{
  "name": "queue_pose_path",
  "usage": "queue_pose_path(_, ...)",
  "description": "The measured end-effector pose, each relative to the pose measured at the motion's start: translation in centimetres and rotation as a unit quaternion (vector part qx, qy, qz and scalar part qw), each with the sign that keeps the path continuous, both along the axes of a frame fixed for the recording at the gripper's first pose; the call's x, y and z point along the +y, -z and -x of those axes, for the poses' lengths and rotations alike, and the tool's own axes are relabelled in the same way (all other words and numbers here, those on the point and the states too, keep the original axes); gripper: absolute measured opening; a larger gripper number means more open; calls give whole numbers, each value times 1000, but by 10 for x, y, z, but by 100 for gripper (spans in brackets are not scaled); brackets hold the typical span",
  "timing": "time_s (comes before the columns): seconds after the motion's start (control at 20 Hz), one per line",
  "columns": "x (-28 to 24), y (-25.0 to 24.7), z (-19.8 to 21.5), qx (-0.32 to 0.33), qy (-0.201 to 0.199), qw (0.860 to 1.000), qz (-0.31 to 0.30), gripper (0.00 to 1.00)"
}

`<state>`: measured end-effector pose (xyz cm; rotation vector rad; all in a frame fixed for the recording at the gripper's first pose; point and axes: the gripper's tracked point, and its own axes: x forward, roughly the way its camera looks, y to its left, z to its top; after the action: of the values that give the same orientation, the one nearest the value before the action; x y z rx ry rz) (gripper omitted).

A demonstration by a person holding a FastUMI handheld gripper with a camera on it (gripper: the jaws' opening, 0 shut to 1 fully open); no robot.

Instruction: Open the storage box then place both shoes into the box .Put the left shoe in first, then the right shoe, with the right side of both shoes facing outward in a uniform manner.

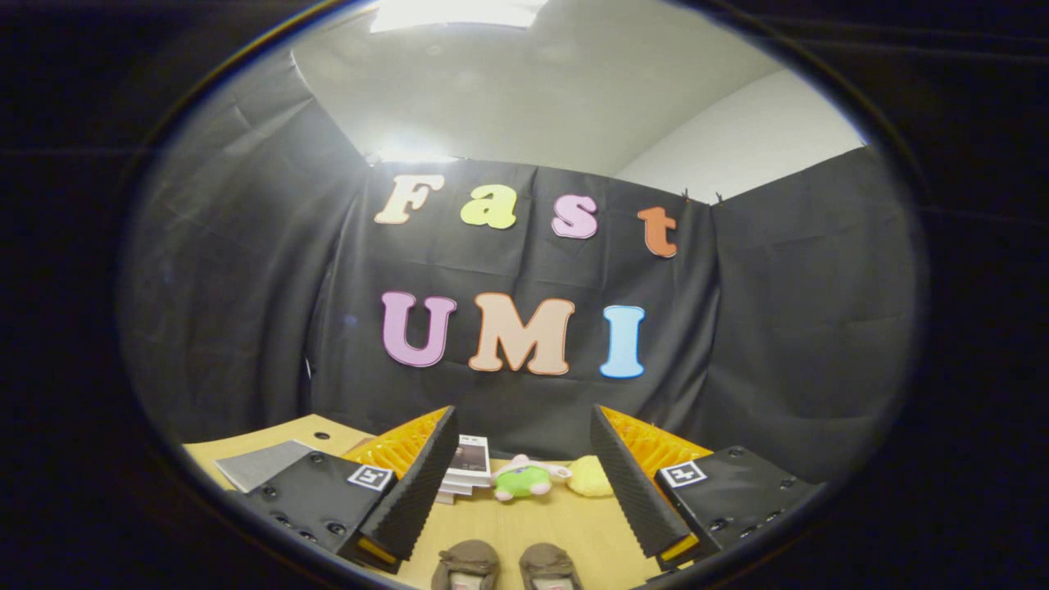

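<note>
A: Status? Tongs (524, 483) spread wide, holding nothing, hanging above the bench (533, 516).

B: Pair of shoes (506, 565) side by side on the bench, between the fingers at the near end, toes pointing ahead. Untouched.

A: Storage box?

B: Can't spot one from here (stack of booklets (467, 474), green plush toy (522, 480), yellow fluffy thing (592, 477) and a grey sheet (261, 463) farther back). My read: still step one, box not opened. Next move calls for finding the box and its lid first, shoes after.
</note>
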<state>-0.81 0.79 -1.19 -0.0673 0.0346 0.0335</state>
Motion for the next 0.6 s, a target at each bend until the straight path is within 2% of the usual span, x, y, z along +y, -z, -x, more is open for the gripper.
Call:
queue_pose_path(0.15,7,6,1,4,-16,1000,-14,100)
queue_pose_path(0.35,16,27,1,33,-40,997,-62,100)
queue_pose_path(0.6,39,69,6,103,-91,981,-137,100)
